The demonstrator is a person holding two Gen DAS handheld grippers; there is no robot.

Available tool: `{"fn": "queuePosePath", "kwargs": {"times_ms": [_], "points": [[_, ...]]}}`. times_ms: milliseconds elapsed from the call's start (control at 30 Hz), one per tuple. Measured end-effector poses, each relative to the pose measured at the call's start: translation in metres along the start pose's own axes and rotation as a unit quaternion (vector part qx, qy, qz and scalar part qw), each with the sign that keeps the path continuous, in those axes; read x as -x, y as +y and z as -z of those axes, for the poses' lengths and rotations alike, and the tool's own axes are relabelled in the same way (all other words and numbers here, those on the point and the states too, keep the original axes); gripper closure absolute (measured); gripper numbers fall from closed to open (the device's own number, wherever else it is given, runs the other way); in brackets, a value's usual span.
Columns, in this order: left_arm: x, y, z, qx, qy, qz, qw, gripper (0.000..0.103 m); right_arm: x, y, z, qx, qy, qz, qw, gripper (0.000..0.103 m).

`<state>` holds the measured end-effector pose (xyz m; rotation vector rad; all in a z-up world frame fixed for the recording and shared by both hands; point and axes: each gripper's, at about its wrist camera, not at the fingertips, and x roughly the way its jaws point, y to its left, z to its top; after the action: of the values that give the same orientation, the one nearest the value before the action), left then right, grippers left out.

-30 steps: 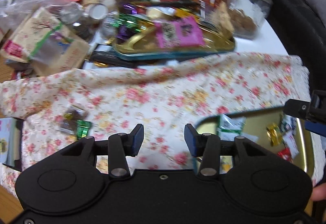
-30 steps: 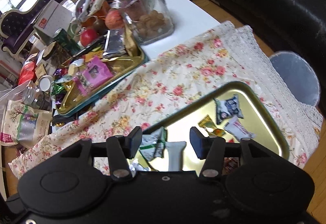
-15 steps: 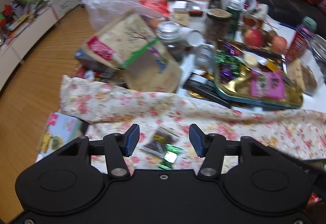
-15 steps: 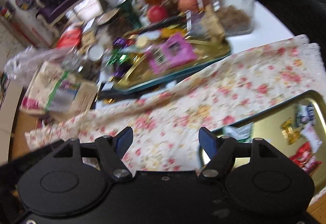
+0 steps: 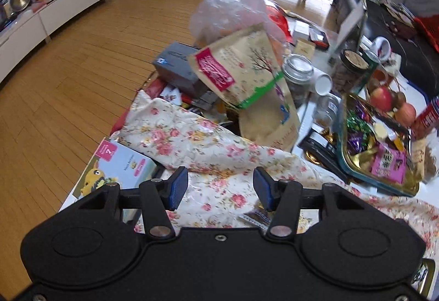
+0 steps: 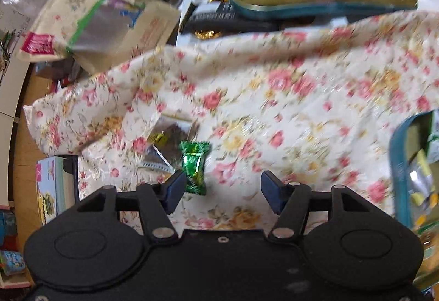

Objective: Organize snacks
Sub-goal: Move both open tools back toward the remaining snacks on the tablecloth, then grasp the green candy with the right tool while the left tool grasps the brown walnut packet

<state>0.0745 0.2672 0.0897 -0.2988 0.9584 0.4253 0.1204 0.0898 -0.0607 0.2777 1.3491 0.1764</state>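
- Green candy (image 6: 194,167): lies on the floral cloth (image 6: 274,98); long axis runs 12 to 6 o'clock, slightly tilted.
- Dark wrapper (image 6: 170,142): touching it at 10 o'clock.
- Right gripper (image 6: 221,192): jaws closing, empty; candy just beside the left pad.
- Left gripper (image 5: 221,192): jaws closing, nothing gripped.

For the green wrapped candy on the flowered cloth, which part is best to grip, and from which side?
Grip the green candy across its plump middle, coming from above. It lies flat on the flowered cloth, long axis running away from the right gripper, whose closing jaws hold nothing; the crimped ends are thin and would likely slip.
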Motion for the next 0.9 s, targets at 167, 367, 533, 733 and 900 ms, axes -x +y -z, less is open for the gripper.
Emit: {"fn": "queuePosePath", "kwargs": {"times_ms": [167,367,533,733,900], "points": [[-0.004,0.022,-0.007,0.014,0.005,0.002,0.9999,0.044,-0.024,0.018,0.004,-0.006,0.017,-0.020,1.000,0.042],[-0.009,0.038,-0.009,0.029,0.021,0.010,0.9993,0.048,-0.046,0.042,0.006,0.016,-0.017,0.012,1.000,0.051],[-0.013,0.039,-0.010,0.029,0.028,0.017,0.9990,0.048,-0.050,0.057,0.011,0.059,-0.043,0.044,0.996,0.058],[-0.013,0.020,-0.004,-0.006,0.030,0.029,0.9991,0.048,-0.046,0.042,0.012,0.078,-0.033,0.042,0.996,0.078],[-0.020,0.001,0.007,-0.045,0.050,0.046,0.9967,0.048,-0.036,0.012,0.012,0.056,0.001,0.021,0.998,0.082]]}}
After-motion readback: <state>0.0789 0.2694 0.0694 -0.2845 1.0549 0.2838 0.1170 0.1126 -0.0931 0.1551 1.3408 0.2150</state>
